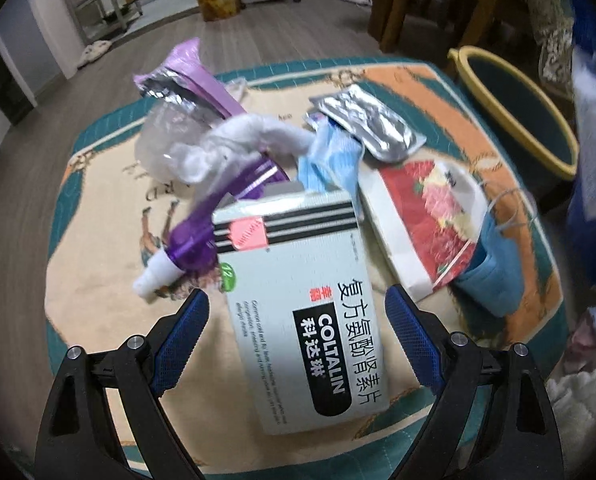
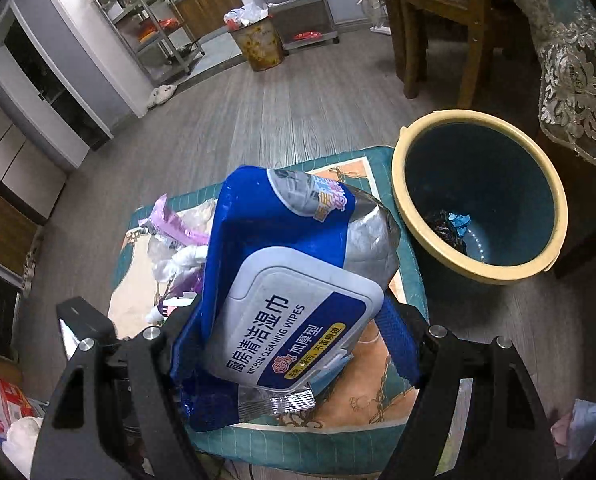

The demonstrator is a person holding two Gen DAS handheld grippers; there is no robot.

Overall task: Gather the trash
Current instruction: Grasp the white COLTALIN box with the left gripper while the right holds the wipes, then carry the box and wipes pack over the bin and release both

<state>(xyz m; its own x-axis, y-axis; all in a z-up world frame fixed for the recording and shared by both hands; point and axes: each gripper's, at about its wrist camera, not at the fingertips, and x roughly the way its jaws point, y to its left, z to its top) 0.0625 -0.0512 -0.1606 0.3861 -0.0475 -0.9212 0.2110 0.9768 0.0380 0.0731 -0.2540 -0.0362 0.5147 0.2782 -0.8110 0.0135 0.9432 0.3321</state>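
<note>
Trash sits in a pile on a small mat point(image 1: 97, 320), w/ the bin point(image 2: 478, 276) just beside the mat's far right corner. The bin is the landmark here.

Right gripper point(image 2: 293, 344) holds a blue wipes pack point(image 2: 285, 280) between its pads, jaws wide b/c the pack is fat. It's lifted off the mat & near the bin, prob so it can go in next.

Left gripper point(image 1: 298, 320) is open wide, pointing down over a white medicine box point(image 1: 298, 312). Box lies between the jaws but pads don't seem to press it yet. I think it's the next pick. The box is well apart from the bin.

Left view shows the pile: purple spray bottle point(image 1: 189, 248), foil packet point(image 1: 374, 124), blue mask point(image 1: 326, 160), red-picture paper bag point(image 1: 426, 220). Right view hides most of that behind the pack, but shows inside the bin: some dark stuff & a blue scrap at the bottom.
</note>
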